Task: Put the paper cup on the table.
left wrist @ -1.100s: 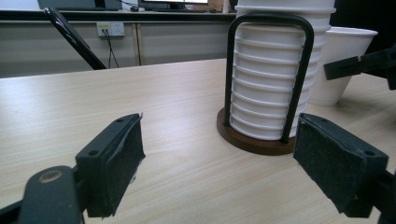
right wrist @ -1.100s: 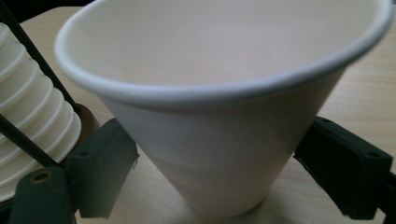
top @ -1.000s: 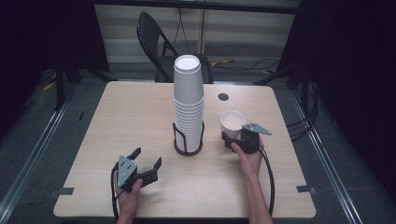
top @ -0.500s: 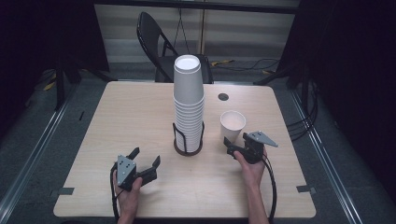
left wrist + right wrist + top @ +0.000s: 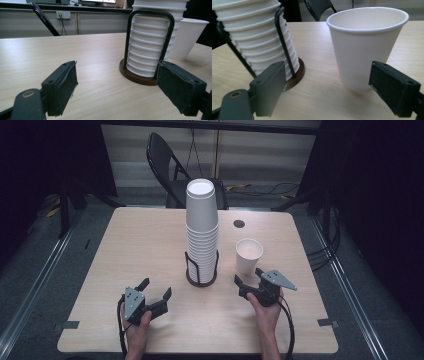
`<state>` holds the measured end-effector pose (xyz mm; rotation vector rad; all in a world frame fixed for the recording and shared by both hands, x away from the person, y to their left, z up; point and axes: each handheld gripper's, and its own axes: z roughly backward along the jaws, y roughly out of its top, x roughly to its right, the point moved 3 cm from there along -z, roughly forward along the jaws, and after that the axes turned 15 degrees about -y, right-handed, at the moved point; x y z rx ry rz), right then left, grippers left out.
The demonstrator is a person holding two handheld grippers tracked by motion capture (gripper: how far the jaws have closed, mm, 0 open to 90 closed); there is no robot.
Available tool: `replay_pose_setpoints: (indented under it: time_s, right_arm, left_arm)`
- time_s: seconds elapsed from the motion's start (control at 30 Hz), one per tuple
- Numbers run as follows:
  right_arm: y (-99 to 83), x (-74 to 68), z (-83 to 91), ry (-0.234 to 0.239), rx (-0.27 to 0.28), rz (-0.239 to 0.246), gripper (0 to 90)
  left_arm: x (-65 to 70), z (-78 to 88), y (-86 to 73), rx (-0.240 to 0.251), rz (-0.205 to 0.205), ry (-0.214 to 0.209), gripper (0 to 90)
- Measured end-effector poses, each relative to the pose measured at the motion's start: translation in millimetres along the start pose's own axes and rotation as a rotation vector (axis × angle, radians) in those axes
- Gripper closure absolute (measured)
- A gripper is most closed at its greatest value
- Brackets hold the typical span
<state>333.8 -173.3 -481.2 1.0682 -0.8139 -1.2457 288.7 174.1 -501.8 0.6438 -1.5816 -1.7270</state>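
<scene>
From my remote seat I take the light wooden table (image 5: pixel 150 250) as my landmark. Beyond its far edge I see a black folding chair (image 5: pixel 170 165) standing on a grey floor (image 5: pixel 60 285), with cables (image 5: pixel 260 190) trailing across the floor behind it. Dark curtains (image 5: pixel 45 160) hang to either side of the table, leaving the corners in shadow. Past the chair runs a pale panelled wall (image 5: pixel 37 22) with a white socket (image 5: pixel 63 15). Tape marks (image 5: pixel 327 322) sit at the table's near corners.
</scene>
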Motion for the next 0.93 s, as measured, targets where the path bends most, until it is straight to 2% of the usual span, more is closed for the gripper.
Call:
replay_pose_setpoints:
  time_s: [0.27,0.47,0.6,0.67,0.93]
  right_arm:
    - [-7.8,-14.4,14.9,0.023,0.029,-0.003,14.2]
    - [-20.5,-18.4,21.7,0.000,0.032,-0.015,16.3]
    - [-27.1,-21.0,27.5,-0.025,0.050,0.020,12.9]
    - [-29.8,-20.8,31.1,-0.019,0.072,0.015,13.0]
    - [-35.9,-22.1,36.4,-0.031,0.092,0.020,13.0]
  left_arm:
    - [-0.2,1.2,-0.2,0.004,0.010,-0.006,16.2]
    - [0.2,1.4,-0.2,0.011,0.007,-0.006,16.2]
    - [-0.6,2.2,-0.2,0.018,0.017,-0.007,16.2]
    - [-0.2,1.9,-0.2,0.014,0.015,-0.004,16.2]
    - [0.0,2.0,-0.4,0.017,0.016,0.000,16.2]
